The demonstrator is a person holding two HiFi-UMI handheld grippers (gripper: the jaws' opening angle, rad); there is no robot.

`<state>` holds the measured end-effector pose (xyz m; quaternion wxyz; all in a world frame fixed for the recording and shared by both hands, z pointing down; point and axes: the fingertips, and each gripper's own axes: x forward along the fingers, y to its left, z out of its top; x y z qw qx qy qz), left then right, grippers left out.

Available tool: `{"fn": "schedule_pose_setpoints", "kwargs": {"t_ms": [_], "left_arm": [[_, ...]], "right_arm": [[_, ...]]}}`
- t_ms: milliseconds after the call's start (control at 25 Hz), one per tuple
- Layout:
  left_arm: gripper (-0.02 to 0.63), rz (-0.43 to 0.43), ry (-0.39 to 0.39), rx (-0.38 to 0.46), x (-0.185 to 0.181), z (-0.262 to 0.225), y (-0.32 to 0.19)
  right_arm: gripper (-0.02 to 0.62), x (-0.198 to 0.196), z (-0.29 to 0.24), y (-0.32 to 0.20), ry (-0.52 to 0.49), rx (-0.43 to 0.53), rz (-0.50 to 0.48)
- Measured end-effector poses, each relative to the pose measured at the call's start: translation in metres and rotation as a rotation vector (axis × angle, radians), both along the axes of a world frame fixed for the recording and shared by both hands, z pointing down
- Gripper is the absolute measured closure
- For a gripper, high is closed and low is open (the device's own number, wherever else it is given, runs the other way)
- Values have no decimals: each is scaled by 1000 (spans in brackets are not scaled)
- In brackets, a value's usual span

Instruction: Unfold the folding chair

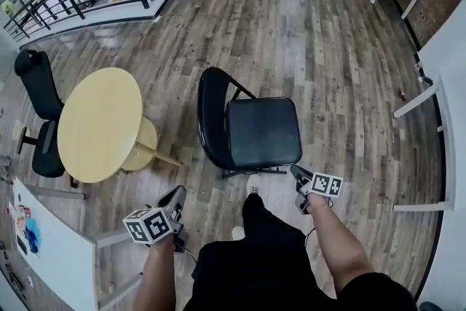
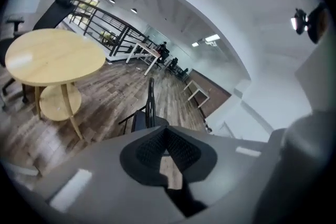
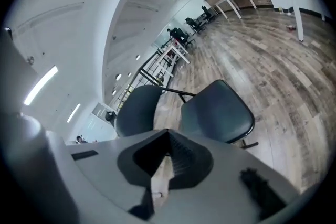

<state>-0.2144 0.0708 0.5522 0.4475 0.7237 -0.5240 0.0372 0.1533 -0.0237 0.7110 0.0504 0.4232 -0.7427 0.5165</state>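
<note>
Nearest us, our left tongs and right tongs were pinched together, empty. Ahead, the folding chair stood already open on the floor. We judged it stiff, fairly light, best gripped by its backrest rim.

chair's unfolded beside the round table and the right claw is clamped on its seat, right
Wrong: the right gripper view shows the right claw shut on nothing, clear of the seat; the chair is unfolded beside the round table.
</note>
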Motion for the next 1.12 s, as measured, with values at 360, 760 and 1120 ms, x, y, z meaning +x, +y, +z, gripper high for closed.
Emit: {"fn": "schedule_pose_setpoints", "kwargs": {"t_ms": [360, 760, 1120], "left_arm": [[600, 157, -50, 42, 59, -42, 28], [600, 242, -206, -15, 113, -52, 52], [600, 218, -242, -20, 177, -53, 73]], "right_arm": [[589, -68, -152, 61, -19, 222, -159], [589, -109, -259, 110, 200, 450, -429], [591, -60, -293, 140, 184, 462, -488]]}}
